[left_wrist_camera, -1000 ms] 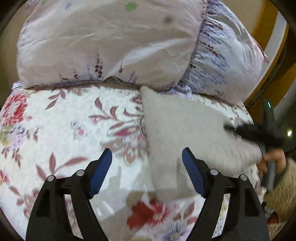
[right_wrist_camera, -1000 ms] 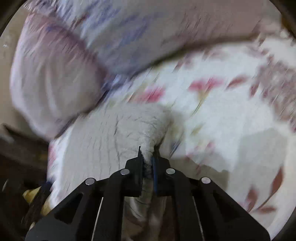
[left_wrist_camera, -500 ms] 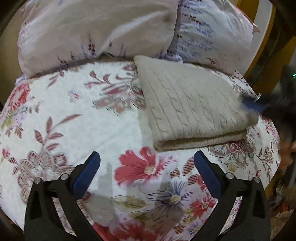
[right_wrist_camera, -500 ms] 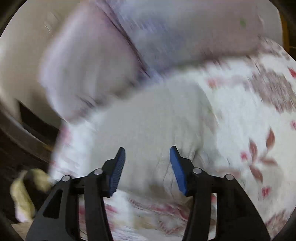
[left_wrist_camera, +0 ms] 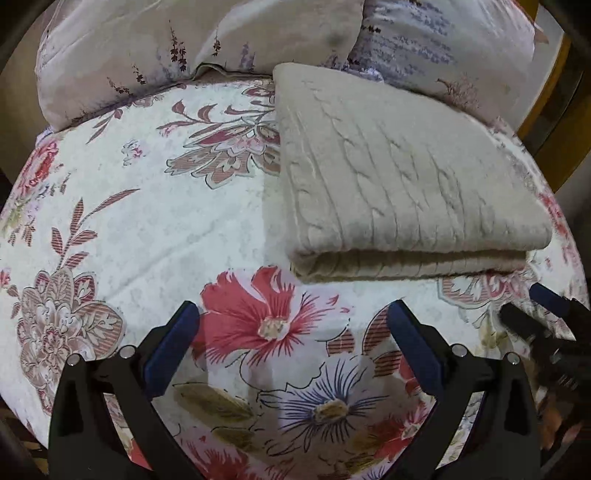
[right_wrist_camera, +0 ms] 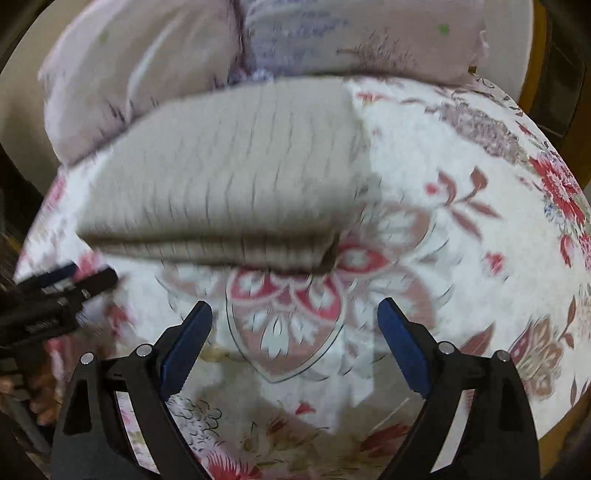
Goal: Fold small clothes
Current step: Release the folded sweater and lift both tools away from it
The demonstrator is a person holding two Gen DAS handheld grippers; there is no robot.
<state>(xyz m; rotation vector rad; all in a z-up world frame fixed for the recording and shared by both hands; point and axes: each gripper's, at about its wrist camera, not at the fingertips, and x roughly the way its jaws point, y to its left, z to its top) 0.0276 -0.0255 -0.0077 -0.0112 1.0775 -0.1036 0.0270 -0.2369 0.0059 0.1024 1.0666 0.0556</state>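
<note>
A beige cable-knit sweater (left_wrist_camera: pixel 399 181) lies folded into a neat rectangle on the floral bedsheet (left_wrist_camera: pixel 147 221), its far edge against the pillows. My left gripper (left_wrist_camera: pixel 291 325) is open and empty, hovering over the sheet short of the sweater's folded near edge. In the right wrist view the sweater (right_wrist_camera: pixel 229 173) lies ahead and to the left. My right gripper (right_wrist_camera: pixel 295 317) is open and empty, back from the sweater over the sheet (right_wrist_camera: pixel 443 258). The right gripper also shows at the right edge of the left wrist view (left_wrist_camera: pixel 543 314). The left gripper shows at the left edge of the right wrist view (right_wrist_camera: pixel 74 278).
Two pale floral pillows (left_wrist_camera: pixel 207 40) lie across the head of the bed behind the sweater; they also show in the right wrist view (right_wrist_camera: pixel 295 33). A wooden bed frame (left_wrist_camera: pixel 554 110) runs along the right. The bed edge falls away at lower right.
My right gripper let go of the sweater, opened and drew back. My left gripper also pulled back toward me. The sweater now lies flat and folded.
</note>
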